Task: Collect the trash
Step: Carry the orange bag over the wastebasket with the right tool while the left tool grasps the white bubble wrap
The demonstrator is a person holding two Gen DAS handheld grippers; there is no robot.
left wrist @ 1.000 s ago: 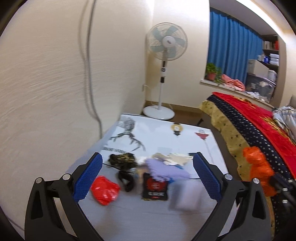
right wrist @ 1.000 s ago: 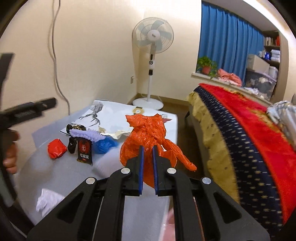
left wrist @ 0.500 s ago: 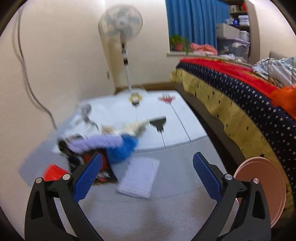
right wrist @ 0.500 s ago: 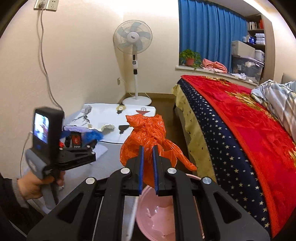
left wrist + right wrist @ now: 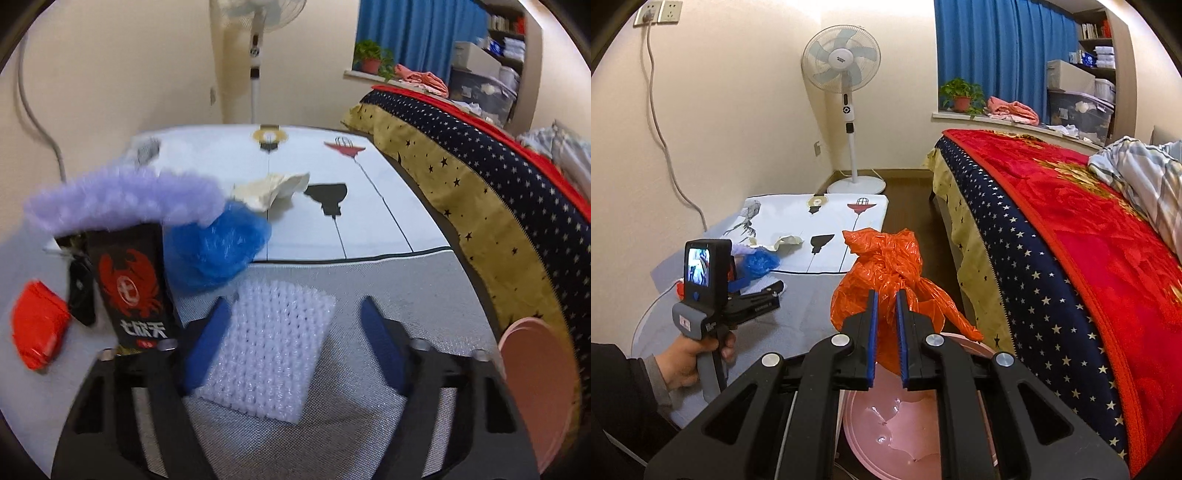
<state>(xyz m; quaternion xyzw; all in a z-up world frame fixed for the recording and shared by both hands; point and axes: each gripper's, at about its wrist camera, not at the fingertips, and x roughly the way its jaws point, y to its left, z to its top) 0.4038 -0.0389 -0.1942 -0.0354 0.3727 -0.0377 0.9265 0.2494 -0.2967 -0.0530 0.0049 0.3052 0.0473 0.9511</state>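
Observation:
My left gripper [image 5: 291,314] is open, its blue pads either side of a white bubble-wrap sheet [image 5: 269,350] on the grey table [image 5: 388,280]; whether the pads touch it I cannot tell. Beside it lie a black snack packet with a red crab [image 5: 133,291], a blue plastic wad [image 5: 218,251], purple foam [image 5: 122,199], a red wrapper [image 5: 37,328] and crumpled paper [image 5: 273,192]. My right gripper [image 5: 886,306] is shut on an orange plastic bag [image 5: 886,266], held above a pink bin [image 5: 905,424]. The left gripper [image 5: 753,295] also shows in the right wrist view.
A bed with a red and starred blanket [image 5: 1071,229] runs along the right. A standing fan [image 5: 846,92] is by the far wall. A white printed sheet [image 5: 314,166] covers the table's far half. The pink bin's rim [image 5: 535,387] is at the table's right edge.
My left gripper has swung right, moved down close to the bubble-wrap sheet and narrowed around it. My right gripper has carried the orange bag back over the pink bin.

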